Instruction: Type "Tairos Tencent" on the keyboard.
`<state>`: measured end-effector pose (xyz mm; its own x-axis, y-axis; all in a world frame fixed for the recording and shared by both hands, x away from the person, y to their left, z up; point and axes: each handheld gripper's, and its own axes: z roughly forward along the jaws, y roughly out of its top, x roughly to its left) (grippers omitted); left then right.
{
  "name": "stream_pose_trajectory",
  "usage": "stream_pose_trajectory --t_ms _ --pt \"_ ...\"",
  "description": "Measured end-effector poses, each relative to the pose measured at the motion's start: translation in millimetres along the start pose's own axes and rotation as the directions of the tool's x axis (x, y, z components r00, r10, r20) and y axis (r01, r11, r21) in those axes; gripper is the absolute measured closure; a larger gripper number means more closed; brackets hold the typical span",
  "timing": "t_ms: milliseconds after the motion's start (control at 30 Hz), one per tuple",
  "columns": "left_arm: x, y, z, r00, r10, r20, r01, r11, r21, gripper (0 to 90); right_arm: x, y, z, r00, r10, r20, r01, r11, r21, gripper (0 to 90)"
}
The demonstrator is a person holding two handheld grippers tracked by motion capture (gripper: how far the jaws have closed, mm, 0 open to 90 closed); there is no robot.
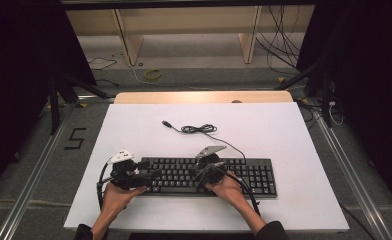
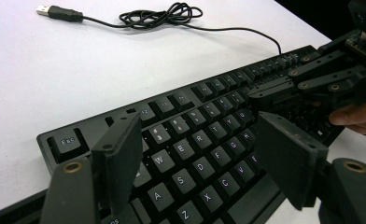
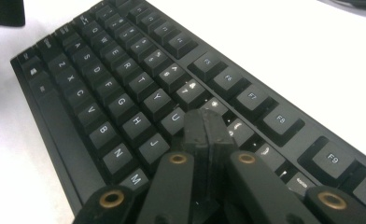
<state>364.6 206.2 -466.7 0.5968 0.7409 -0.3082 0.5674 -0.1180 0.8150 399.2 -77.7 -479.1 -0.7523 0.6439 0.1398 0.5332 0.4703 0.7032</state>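
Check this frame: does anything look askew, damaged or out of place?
Nothing looks damaged or spilled. The keyboard lies square on the white board. One oddity: its cable lies loosely bunched behind it, with the USB plug free on the board.

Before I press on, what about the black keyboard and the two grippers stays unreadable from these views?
- Right gripper, right gripper view: its shut jaws cover the keys beneath the tips; which key they touch, if any, is unclear.
- Black keyboard, high view: key legends too small.
- Left gripper, left gripper view: open jaws hide some letter keys; the frame edge cuts off the bottom row.
- Black USB cable, high view: its keyboard end is hidden behind the right gripper.
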Motion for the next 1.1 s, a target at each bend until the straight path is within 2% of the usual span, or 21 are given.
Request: stream_pose_trajectory --t_ms 100,200,400,500,600,767,867,967,1100 --pt "-0.3 0.9 0.1 1.0 0.003 0.004 -0.003 1.0 -0.002 31.4 -0.5 0.0 -3.7 0.9998 0.018 -0.007 -0.018 1.0 -0.014 90.0" --pt "-0.2 2.2 0.0 0.9999 0.007 0.009 -0.007 1.0 0.003 31.3 -2.6 0.7 -11.3 0.9997 0.023 -0.003 -0.023 0.998 -0.055 89.0" --pt "-4.2 5.0 4.5 0.999 0.031 0.032 -0.033 0.9982 0.05 32.4 -5.7 -1.9 -21.3 0.9988 0.039 -0.03 -0.042 0.995 -0.089 74.4" --pt "-6.7 6.9 9.5 0.9981 0.051 0.035 -0.054 0.9957 0.076 33.9 -5.2 -2.2 -24.9 0.9984 0.04 -0.04 -0.044 0.994 -0.097 65.3" --pt "-8.3 9.4 14.0 0.997 0.071 0.031 -0.074 0.992 0.102 36.9 -5.0 -2.4 -29.1 0.9982 0.044 -0.041 -0.048 0.993 -0.105 60.5" --pt "-9.8 13.7 21.0 0.9946 0.1 0.029 -0.103 0.9835 0.148 52.2 -5.8 -5.0 -37.9 0.9983 0.051 -0.028 -0.054 0.991 -0.126 48.6" --pt "-10.1 15.4 25.5 0.9935 0.108 0.037 -0.113 0.9775 0.178 59.4 -9.0 -8.6 -42.5 0.9975 0.064 -0.03 -0.068 0.987 -0.147 46.0" --pt "-10.2 15.4 31.0 0.9927 0.117 0.028 -0.12 0.9705 0.209 64.7 -9.9 -10.7 -45.5 0.9971 0.072 -0.027 -0.075 0.987 -0.143 42.9" --pt "-10.0 18.3 34.8 0.9926 0.118 0.028 -0.121 0.9698 0.212 71.3 -10.7 -13.2 -47.6 0.9968 0.076 -0.024 -0.079 0.986 -0.145 41.5"
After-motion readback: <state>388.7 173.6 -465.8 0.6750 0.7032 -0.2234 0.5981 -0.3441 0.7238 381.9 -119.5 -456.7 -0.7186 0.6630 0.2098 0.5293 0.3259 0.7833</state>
